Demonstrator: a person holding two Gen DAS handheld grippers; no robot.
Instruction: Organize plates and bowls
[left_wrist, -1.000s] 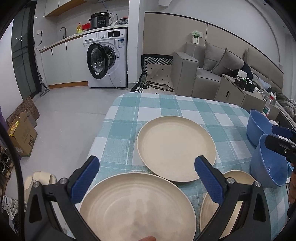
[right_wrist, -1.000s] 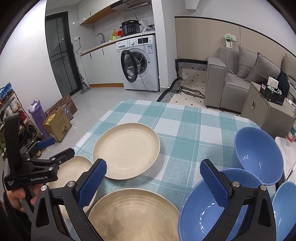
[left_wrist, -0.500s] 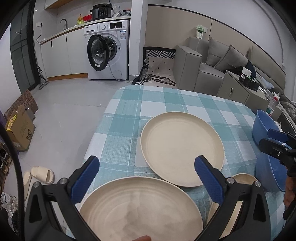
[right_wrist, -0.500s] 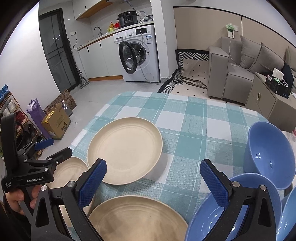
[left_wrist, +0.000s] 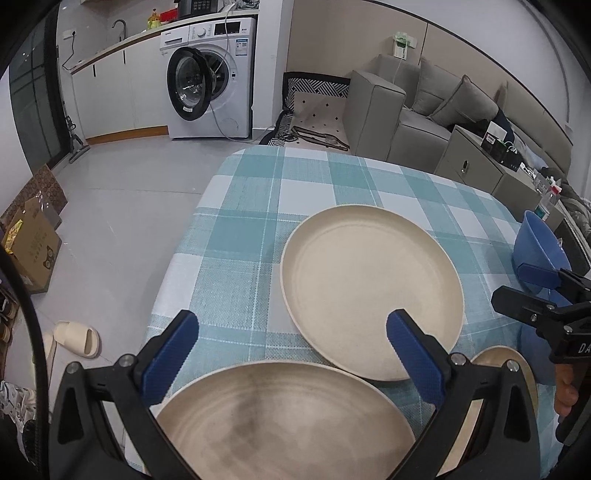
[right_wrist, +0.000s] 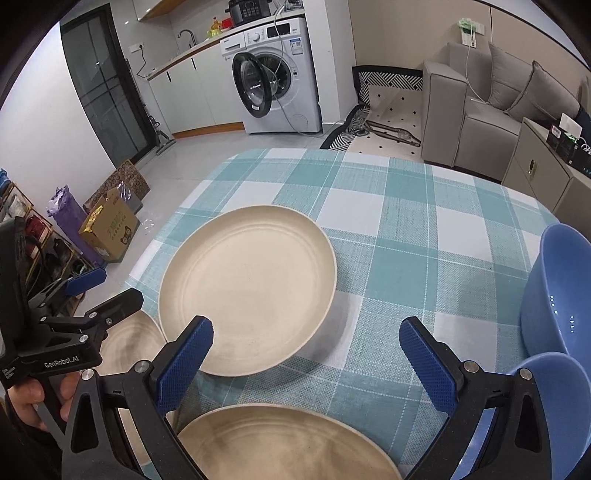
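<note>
Three cream plates lie on the teal checked tablecloth (left_wrist: 240, 236). In the left wrist view my left gripper (left_wrist: 291, 350) stands open above the near edge of a cream plate (left_wrist: 284, 424), with the large middle plate (left_wrist: 369, 295) just ahead and a third plate (left_wrist: 495, 365) at lower right. My right gripper (right_wrist: 306, 354) is open over another near plate (right_wrist: 288, 446), facing the same middle plate (right_wrist: 247, 288). Two blue bowls (right_wrist: 557, 291) (right_wrist: 546, 402) sit at its right. Each gripper shows in the other's view, the left gripper (right_wrist: 107, 290) and the right gripper (left_wrist: 517, 286), both empty.
Beyond the table's far edge are a white washing machine (left_wrist: 210, 74) with its door open, a grey sofa (left_wrist: 406, 107) and a grey cabinet (left_wrist: 476, 158). A cardboard box (left_wrist: 29, 247) and a slipper (left_wrist: 77, 339) lie on the floor at left.
Both grippers have moved forward over the table, so the middle plate looks larger and closer. Neither gripper has taken hold of anything; both stay open.
</note>
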